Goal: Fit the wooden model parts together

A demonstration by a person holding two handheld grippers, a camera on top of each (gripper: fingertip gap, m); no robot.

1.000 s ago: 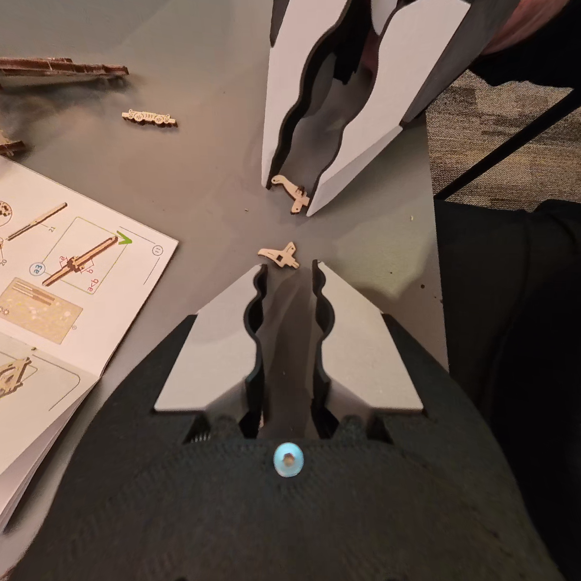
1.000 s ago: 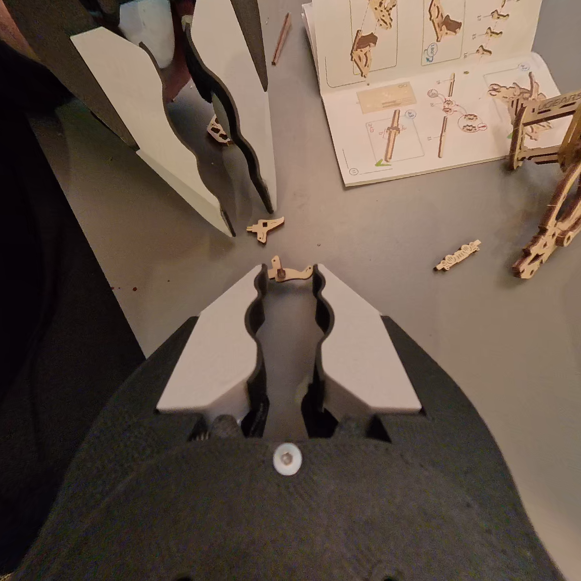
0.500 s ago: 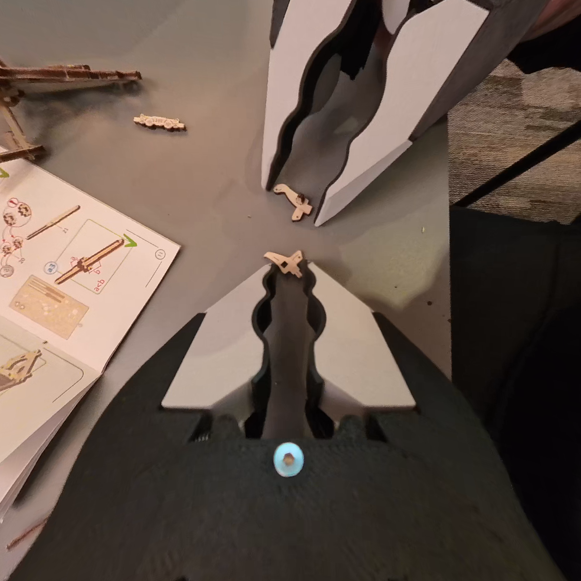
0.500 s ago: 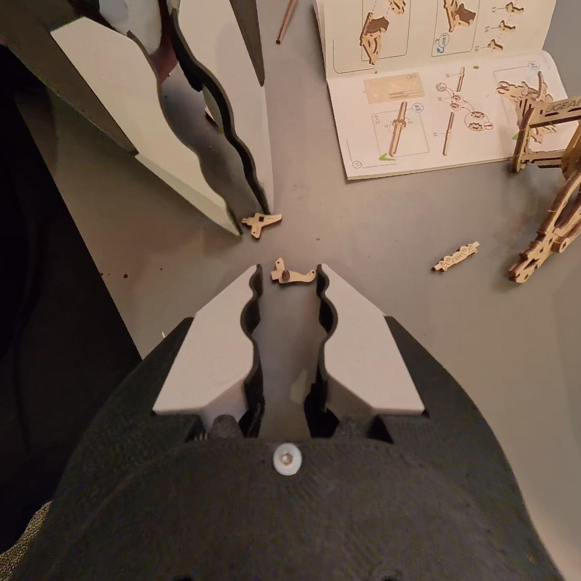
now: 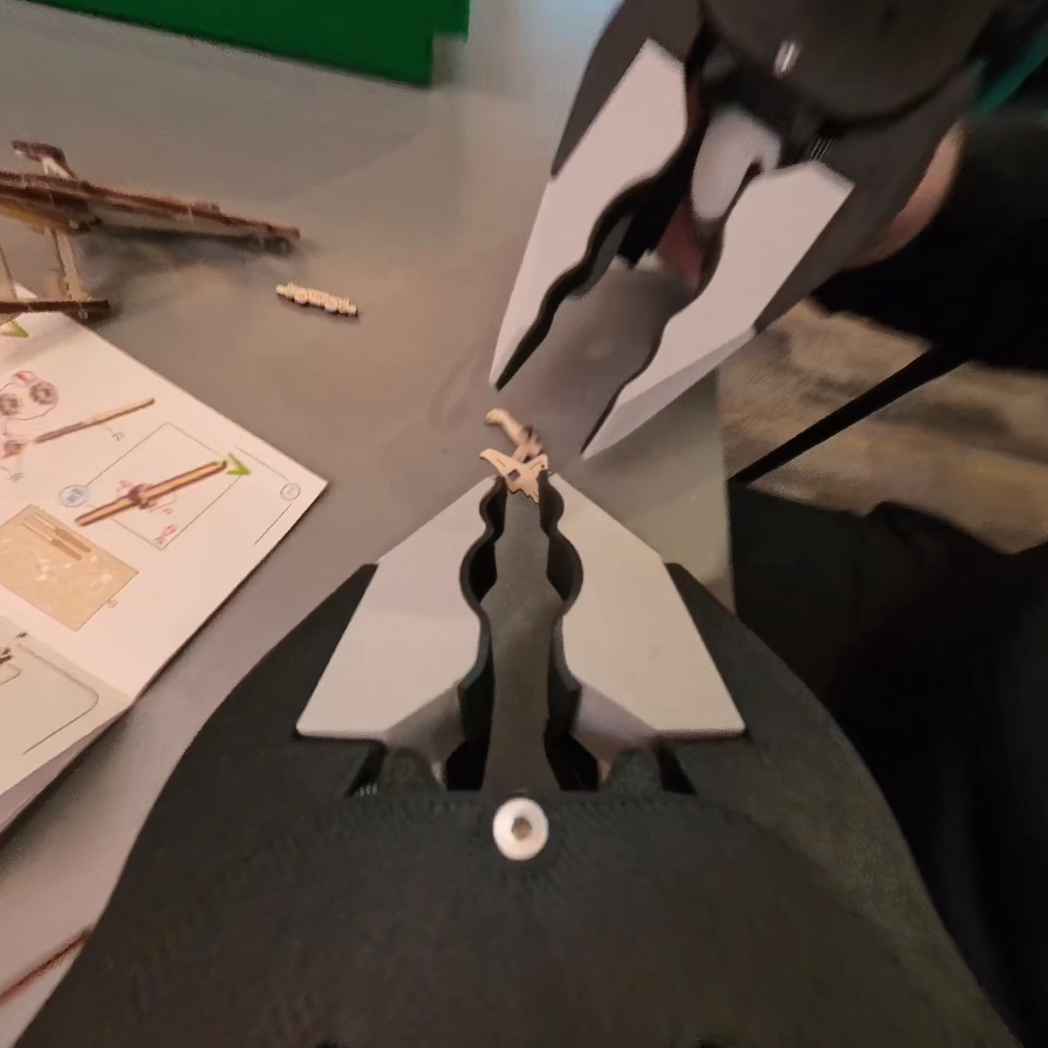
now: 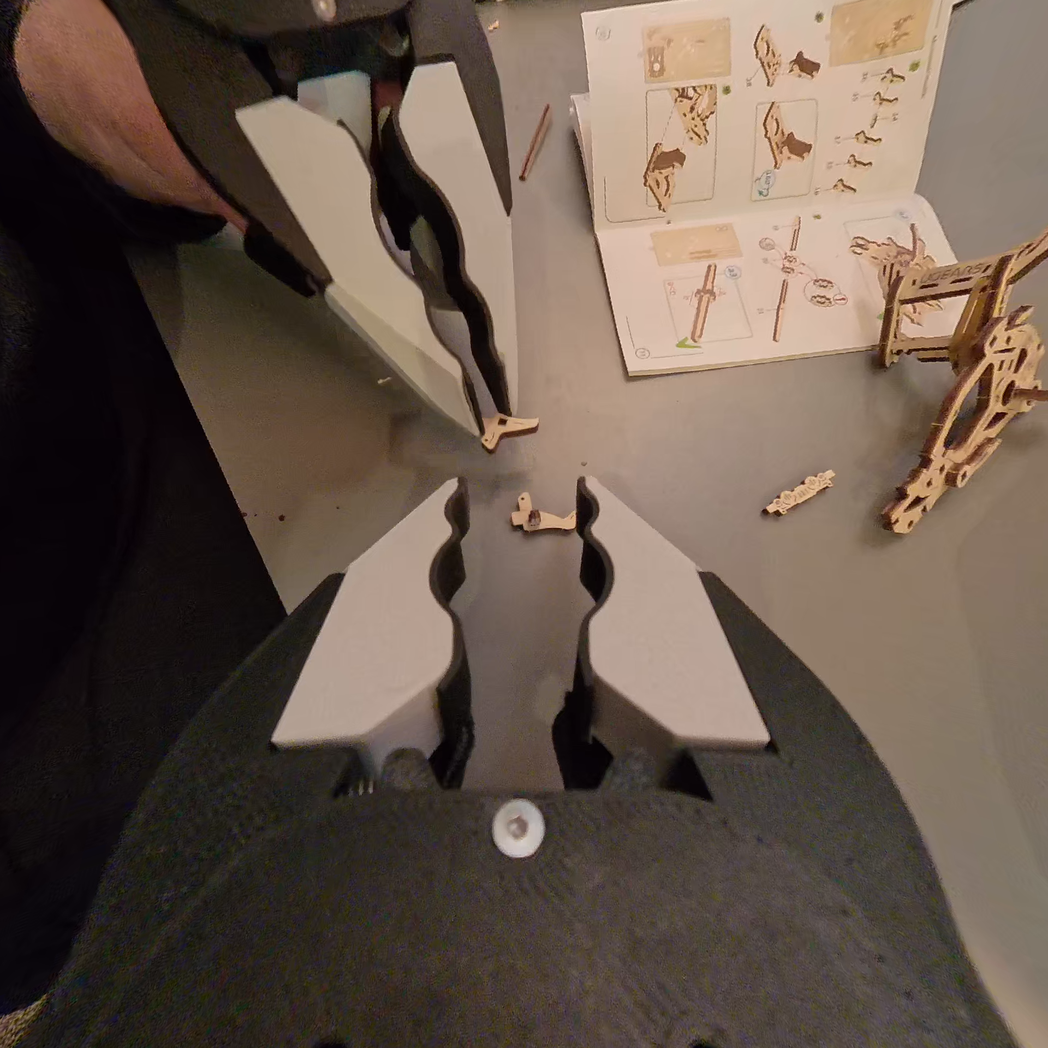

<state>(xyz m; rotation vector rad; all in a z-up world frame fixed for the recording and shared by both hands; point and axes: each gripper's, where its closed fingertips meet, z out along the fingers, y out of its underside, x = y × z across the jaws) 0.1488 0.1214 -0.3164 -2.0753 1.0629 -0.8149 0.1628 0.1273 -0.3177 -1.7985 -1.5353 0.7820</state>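
Note:
My left gripper (image 5: 522, 482) is shut on a small flat wooden part (image 5: 517, 472), pinched at the fingertips just above the grey table. In the right wrist view this gripper (image 6: 496, 422) comes in from the upper left with the part (image 6: 508, 429) sticking out of its tips. My right gripper (image 6: 522, 493) is open and empty. A second small wooden part (image 6: 541, 516) lies on the table between its tips, close to the right finger. In the left wrist view the right gripper (image 5: 544, 419) hangs over that part (image 5: 510, 425).
An open instruction booklet (image 6: 754, 187) lies at the back, and it also shows in the left wrist view (image 5: 142, 510). A partly built wooden model (image 6: 964, 368) stands at the right. A small carved strip (image 6: 799, 492) and a thin stick (image 6: 536, 142) lie loose. The table edge (image 6: 227, 482) runs along the left.
My left gripper closed on the small wooden part and lifted it off the table. My right gripper stayed open over the other part, jaws slightly wider.

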